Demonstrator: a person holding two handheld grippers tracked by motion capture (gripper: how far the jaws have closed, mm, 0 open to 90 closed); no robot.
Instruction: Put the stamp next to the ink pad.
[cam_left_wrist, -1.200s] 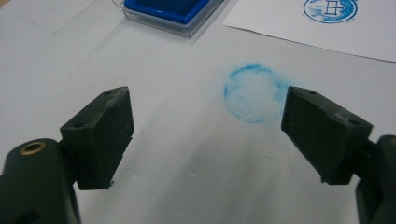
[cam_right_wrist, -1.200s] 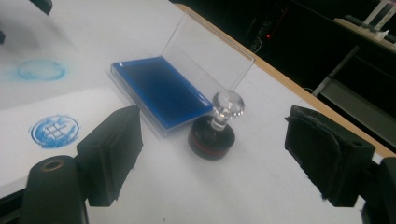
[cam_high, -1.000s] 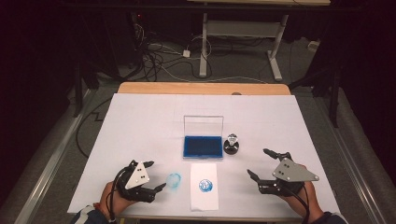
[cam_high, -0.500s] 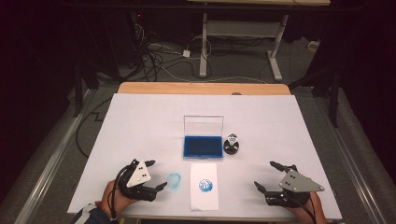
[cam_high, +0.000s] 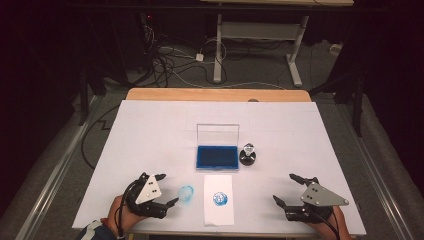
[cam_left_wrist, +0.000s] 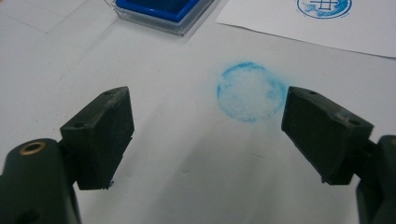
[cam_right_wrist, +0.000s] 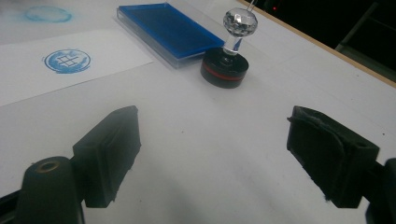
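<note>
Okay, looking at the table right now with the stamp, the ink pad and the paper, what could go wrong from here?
1. The blue ink smudge on the table lies just ahead of the open left tongs; brushing it could spread ink.
2. The stamp is top-heavy with its crystal knob; a clumsy grab by the right tongs might tip it.
3. The ink pad sits open, so a sleeve could drag through it onto the stamped paper.

The table has a white top, and a strip of wood shows along its far edge. A round blue smudge is printed directly on the white surface, near the front. Behind the table, on the grey floor, lies a tangle of dark and light cables. A white frame on two legs stands there too. A metal rail runs along the left side of the table.
</note>
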